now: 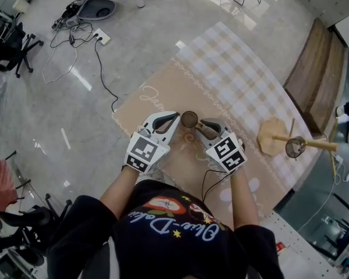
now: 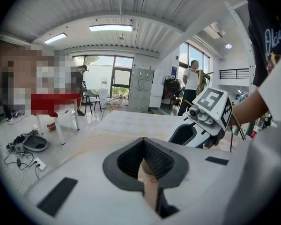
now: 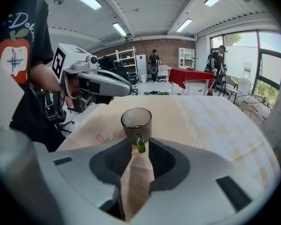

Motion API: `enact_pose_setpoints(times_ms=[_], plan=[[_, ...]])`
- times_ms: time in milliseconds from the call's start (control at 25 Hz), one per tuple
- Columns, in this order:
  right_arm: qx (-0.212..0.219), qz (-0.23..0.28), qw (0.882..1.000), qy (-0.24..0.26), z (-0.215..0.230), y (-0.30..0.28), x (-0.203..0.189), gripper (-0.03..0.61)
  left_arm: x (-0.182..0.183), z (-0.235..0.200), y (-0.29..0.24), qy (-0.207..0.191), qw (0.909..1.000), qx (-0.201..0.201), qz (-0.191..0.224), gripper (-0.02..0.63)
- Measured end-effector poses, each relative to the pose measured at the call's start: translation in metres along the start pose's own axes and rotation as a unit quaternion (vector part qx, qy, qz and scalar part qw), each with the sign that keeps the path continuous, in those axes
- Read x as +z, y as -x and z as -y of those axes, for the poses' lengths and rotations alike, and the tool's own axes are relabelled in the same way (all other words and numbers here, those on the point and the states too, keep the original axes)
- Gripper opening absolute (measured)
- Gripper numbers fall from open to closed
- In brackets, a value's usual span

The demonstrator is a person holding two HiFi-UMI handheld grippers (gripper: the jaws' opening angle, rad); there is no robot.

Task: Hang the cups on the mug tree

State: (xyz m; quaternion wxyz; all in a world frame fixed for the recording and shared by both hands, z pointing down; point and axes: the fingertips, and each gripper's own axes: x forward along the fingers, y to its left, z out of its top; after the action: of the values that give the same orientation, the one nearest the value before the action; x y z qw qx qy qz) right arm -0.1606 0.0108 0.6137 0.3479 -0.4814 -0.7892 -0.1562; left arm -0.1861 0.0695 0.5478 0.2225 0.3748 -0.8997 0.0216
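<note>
Two tools sit low over the beige checked table (image 1: 232, 80). Between the parted jaws of the right tool (image 3: 136, 146) stands the green handle (image 3: 140, 143) of a small dark smoked-glass cup (image 3: 136, 121). The pads lie beside the handle and do not seem to press it. The cup stands upright on the table, just beyond the tips. The left tool (image 2: 143, 142), a little to the side, has its jaws drawn together on nothing. Only the head view shows, farther to the right, the wooden mug tree (image 1: 270, 133) with a second dark cup (image 1: 295, 147) hanging on it. The near cup is round, translucent and empty.
</note>
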Motion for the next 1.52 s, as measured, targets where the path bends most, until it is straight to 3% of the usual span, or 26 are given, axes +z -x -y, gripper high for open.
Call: enact_pose_setpoints(times_ms=[800,1520], plan=[[0.012,-0.021,0.998,0.057,0.0,-0.009,-0.003,0.053,0.0,-0.008,0.003,-0.001,1.0,0.004,0.001,0.005],[-0.029,0.004,1.0,0.009,0.008,0.006,-0.005,0.048,0.004,0.0,0.0,-0.014,0.9998,-0.011,-0.002,0.005]])
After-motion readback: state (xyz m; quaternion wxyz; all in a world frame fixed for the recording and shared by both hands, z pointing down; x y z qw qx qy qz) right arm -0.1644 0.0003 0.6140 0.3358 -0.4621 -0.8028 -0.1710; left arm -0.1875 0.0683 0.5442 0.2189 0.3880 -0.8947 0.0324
